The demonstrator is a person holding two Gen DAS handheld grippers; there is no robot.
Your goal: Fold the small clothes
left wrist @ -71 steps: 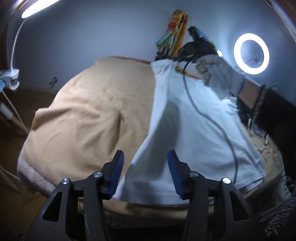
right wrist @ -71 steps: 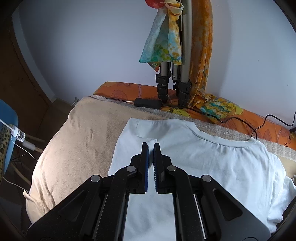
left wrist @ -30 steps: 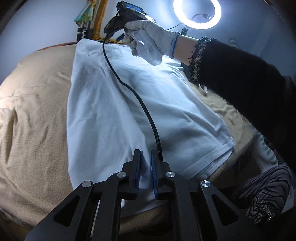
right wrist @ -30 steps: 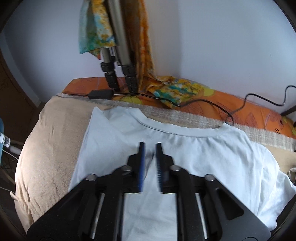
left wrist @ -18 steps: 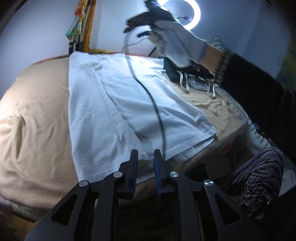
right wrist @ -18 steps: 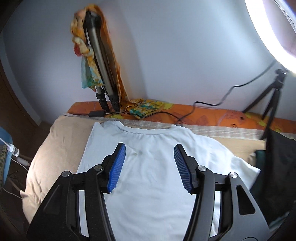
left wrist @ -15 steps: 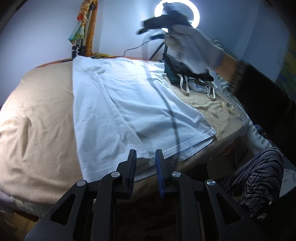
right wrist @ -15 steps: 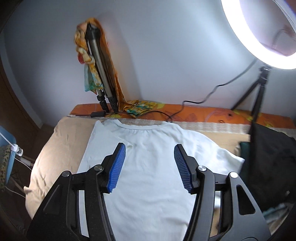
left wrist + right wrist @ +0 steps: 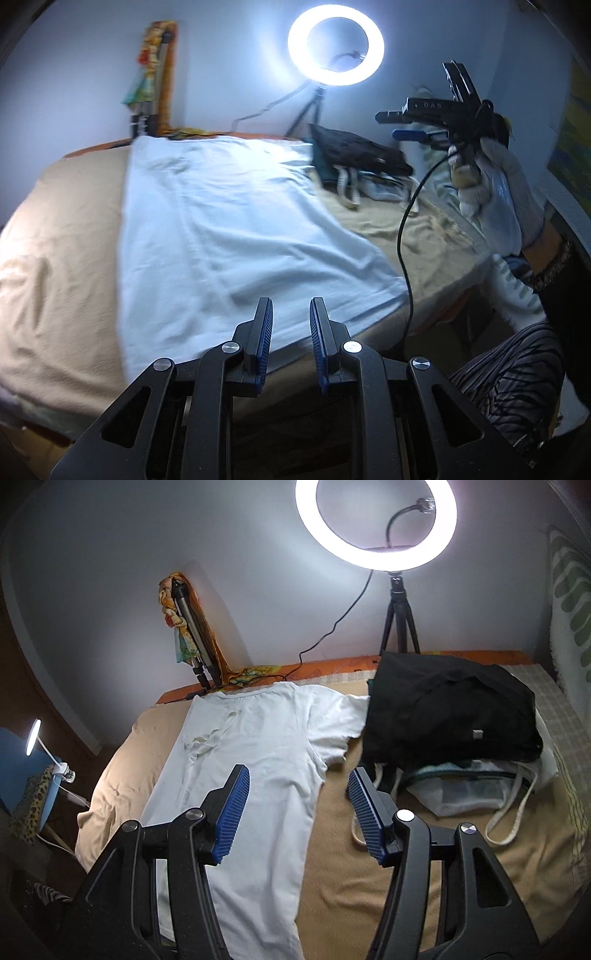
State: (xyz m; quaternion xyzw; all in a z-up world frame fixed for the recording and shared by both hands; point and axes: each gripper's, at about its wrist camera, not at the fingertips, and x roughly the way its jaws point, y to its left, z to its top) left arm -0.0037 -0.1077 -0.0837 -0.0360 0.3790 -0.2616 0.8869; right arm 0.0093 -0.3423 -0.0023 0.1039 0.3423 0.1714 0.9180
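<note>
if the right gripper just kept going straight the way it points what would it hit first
Probably the white t-shirt near its unfolded sleeve, or the tan blanket beside it. The right gripper, jaws wide open, aims at that edge; the black bag lies off right. Depth is unclear.

dim room lit by a glaring ring light (image 9: 376, 520) — fisheye-bent, dark corners, slight motion blur.
</note>
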